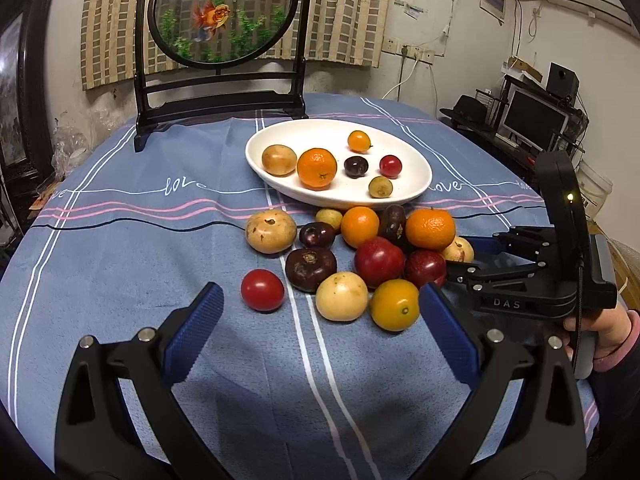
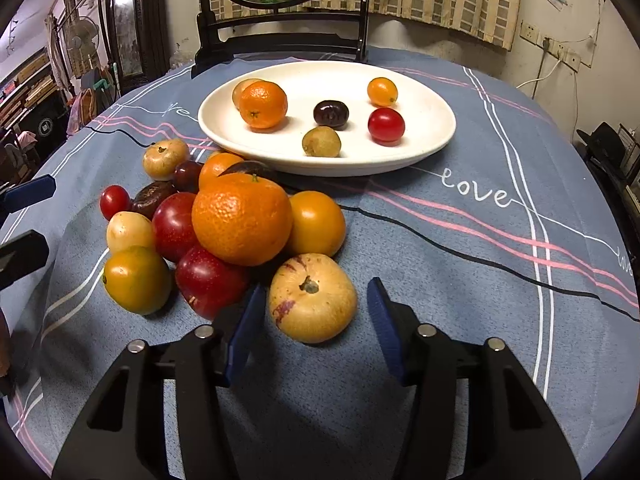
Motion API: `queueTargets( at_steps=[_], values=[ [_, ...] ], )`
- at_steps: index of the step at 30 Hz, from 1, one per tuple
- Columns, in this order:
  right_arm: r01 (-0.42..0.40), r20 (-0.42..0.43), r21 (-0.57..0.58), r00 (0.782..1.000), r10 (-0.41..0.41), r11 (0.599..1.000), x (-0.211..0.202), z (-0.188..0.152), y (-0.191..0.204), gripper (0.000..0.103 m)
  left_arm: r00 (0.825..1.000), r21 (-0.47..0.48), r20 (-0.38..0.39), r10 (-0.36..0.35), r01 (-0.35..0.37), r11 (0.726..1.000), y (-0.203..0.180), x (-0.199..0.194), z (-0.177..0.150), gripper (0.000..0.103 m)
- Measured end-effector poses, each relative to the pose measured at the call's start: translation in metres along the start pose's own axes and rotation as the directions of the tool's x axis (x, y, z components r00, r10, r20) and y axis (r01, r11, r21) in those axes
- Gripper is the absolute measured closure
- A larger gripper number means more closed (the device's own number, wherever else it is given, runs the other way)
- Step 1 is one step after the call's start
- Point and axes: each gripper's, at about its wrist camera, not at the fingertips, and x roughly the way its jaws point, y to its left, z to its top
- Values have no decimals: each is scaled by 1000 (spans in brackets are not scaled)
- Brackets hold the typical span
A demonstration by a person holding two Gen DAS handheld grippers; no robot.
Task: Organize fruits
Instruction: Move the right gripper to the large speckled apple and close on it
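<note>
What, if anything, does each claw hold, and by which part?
Nothing is held yet. The right claw straddles the tan fruit at its sides, pads not touching it. The left claw is open and holds nothing.

Left gripper (image 1: 320, 336) — black skeletal linkage arms, silver round pivot pins, ribbed blue pads (image 1: 198, 330). Right gripper (image 2: 316, 320) of the same build; seen from the left wrist its body reads "DAS" in pale letters, with a small yellow light and a thin black cable. Hand (image 1: 600, 330) — pink cuff.

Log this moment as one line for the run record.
phase: grasp approach | right tool: open, straddling tan fruit, pads not touching | left tool: open, empty | white plate: six fruits
</note>
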Motion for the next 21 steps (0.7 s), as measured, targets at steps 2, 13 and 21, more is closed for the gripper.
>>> queueTargets(
  at_steps=[2, 13, 21],
  values=[
    [-2, -2, 3, 1000, 2, 1000, 1, 0, -1, 56, 1000, -3, -4, -1, 1, 1000, 1, 1, 0, 3],
    [-16, 60, 83, 998, 11, 996, -19, -2, -16, 63, 998, -47, -18, 55, -56, 997, 21, 10, 3, 14],
    [-13, 88, 151, 996, 0, 988, -30, -4, -30, 63, 993, -98, -105, 44, -54, 994, 36, 31, 4, 50]
  ],
)
